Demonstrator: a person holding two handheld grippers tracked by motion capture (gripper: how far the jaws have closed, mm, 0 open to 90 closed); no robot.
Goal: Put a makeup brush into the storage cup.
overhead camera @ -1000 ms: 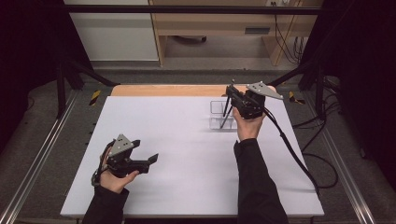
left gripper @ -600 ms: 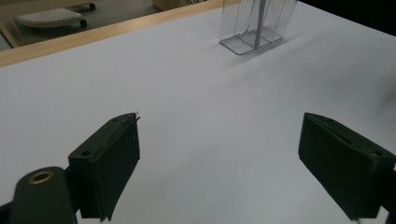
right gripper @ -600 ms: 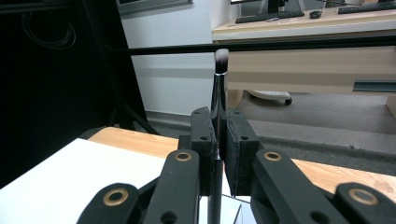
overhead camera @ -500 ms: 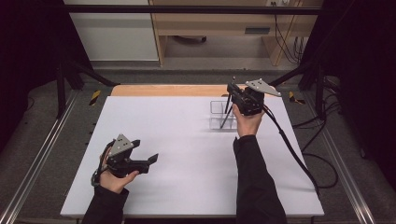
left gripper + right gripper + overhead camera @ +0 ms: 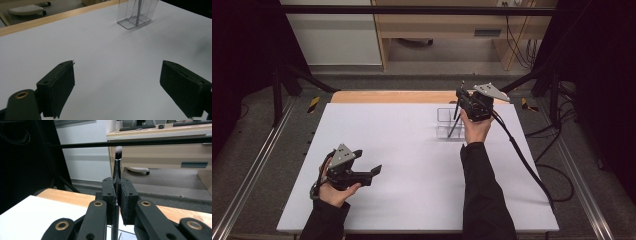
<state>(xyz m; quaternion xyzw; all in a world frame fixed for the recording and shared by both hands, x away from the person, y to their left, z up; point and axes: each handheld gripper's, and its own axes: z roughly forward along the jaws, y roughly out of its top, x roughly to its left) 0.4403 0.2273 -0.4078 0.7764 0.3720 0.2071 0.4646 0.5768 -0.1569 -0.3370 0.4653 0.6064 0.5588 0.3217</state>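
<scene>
— Since the frame a second back, what's shifted?

— Right gripper has lifted a little and tilted back above the clear divided holder; its jaws are clamped on a makeup brush, bristles up, handle tip down inside the holder.

— And the other?

— Left gripper unmoved, jaws wide apart and empty, well short of the holder.

— Meaning?

— Probably the brush is being seated in, or drawn from, a compartment; which one can't be told.

Your right gripper hides the middle of the brush between its jaws, and the picture's lower edge cuts off the handle. From your left gripper view, the clear holder is cropped at the top; its compartments blur together from above.
</scene>
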